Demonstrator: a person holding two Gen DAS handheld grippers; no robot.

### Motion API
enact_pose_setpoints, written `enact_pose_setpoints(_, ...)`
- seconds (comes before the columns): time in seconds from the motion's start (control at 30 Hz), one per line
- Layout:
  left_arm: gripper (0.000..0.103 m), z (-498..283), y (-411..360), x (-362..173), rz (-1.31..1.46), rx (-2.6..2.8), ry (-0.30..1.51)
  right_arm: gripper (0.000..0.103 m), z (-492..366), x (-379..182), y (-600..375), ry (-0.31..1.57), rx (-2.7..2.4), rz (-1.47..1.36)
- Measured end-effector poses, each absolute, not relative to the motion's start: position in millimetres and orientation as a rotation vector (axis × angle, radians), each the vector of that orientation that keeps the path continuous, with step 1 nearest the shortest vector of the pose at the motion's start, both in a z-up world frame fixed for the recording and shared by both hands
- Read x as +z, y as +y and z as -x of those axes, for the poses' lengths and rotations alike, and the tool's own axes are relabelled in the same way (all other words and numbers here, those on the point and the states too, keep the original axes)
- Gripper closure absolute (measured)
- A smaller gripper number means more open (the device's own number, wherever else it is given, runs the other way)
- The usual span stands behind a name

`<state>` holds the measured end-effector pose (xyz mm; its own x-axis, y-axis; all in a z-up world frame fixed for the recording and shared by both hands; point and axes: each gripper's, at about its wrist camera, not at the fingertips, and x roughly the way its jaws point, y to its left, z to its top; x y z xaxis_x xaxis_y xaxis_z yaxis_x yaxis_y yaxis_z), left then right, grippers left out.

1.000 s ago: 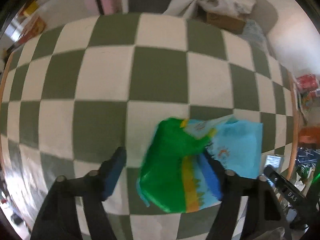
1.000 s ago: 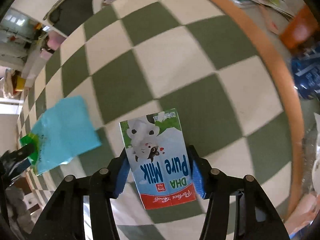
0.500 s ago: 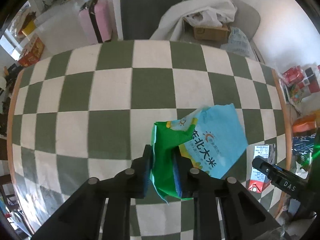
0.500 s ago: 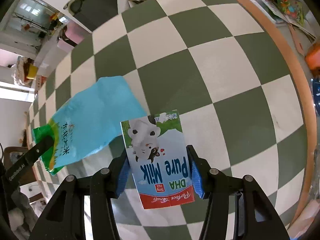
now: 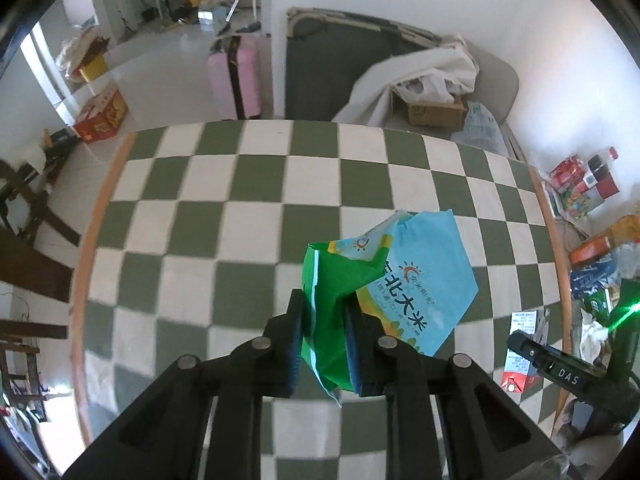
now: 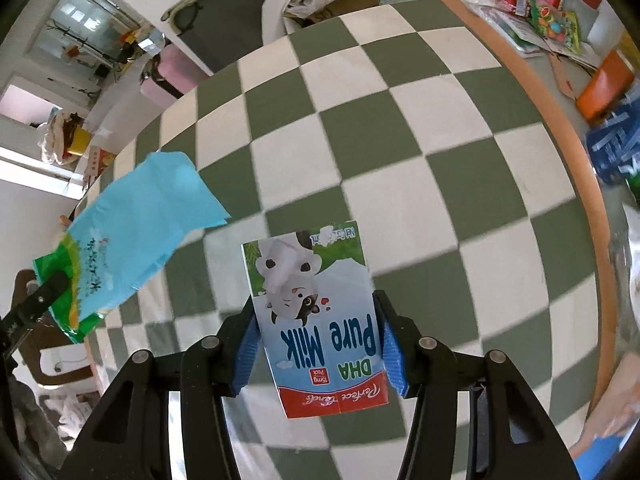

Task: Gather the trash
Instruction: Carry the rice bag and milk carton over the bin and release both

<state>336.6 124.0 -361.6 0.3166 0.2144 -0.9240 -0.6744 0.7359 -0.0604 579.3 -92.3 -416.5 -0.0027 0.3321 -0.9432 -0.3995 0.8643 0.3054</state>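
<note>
My left gripper [image 5: 322, 312] is shut on the green end of a blue and green plastic rice bag [image 5: 416, 276] and holds it above the green and white checkered table [image 5: 248, 208]. The bag also shows at the left of the right wrist view [image 6: 132, 232], with the left gripper's finger on it. My right gripper [image 6: 316, 320] is shut on a "DHA Pure Milk" carton [image 6: 316, 316], held upside down above the table [image 6: 400, 160]. The carton shows at the right of the left wrist view [image 5: 520, 356].
The table has a wooden rim [image 6: 560, 128]. Past its right edge lie packets, cans and an orange box [image 6: 604, 84]. Behind the table are a dark sofa with white cloth [image 5: 420, 76], a cardboard box and a pink suitcase [image 5: 234, 76]. Dark wooden chairs [image 5: 28, 216] stand at left.
My left gripper closed on the bag on the table and lifted it well above the surface. My right gripper rose too with the milk carton still in it.
</note>
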Motion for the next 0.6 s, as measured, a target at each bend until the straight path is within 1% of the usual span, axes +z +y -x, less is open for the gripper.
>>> enact_pose_setpoints(0.1,0.088,-295,117,-349,0.495,0.627,1.078,0.049,-549,-410,-91,1.457,0.592,0.057)
enact_pose_setpoints(0.3,0.088,-198,90,-331,0.48,0.602,1.039,0.049,-452,-387,-101,1.423,0.626,0.059)
enact_pose_setpoints(0.6,0.088,-39,39,-325,0.464,0.52,1.045,0.049,-258,-347,-147,1.352,0.614,0.02)
